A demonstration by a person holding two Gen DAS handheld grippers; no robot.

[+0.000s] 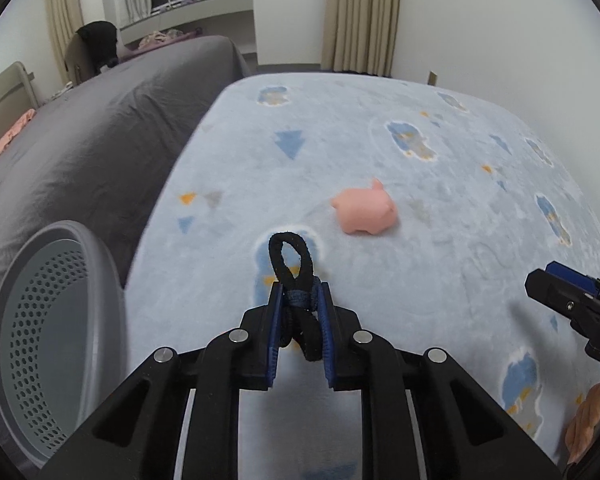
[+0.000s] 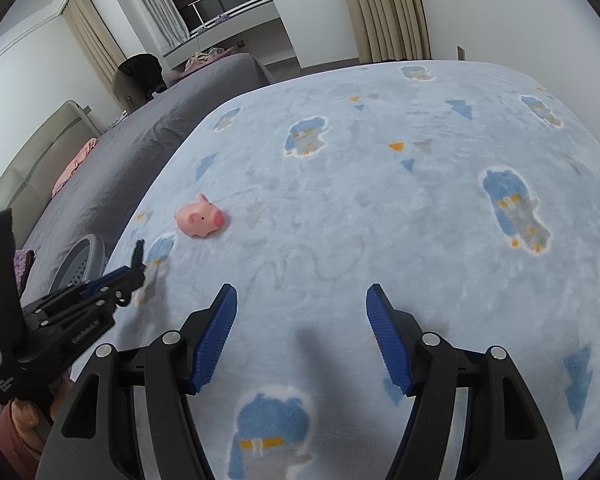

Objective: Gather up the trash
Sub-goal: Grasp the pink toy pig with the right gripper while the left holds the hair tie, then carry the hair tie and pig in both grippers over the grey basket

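My left gripper (image 1: 299, 294) is shut on a black hair tie (image 1: 291, 258), whose loop sticks up past the fingertips above the light blue blanket (image 1: 420, 280). It also shows in the right wrist view (image 2: 134, 270) at the left. A pink toy pig (image 1: 365, 211) lies on the blanket ahead of it and shows in the right wrist view (image 2: 201, 221) too. A grey perforated trash basket (image 1: 56, 340) stands at my lower left, off the blanket edge. My right gripper (image 2: 300, 300) is open and empty above the blanket; it shows in the left wrist view (image 1: 560, 284).
A bed with a dark grey sheet (image 1: 80, 140) runs along the left, with pink cloth (image 1: 8, 140) on it. Beige curtains (image 1: 360, 16) and a white wall stand behind. A chair with a dark item (image 1: 96, 46) is at the far left.
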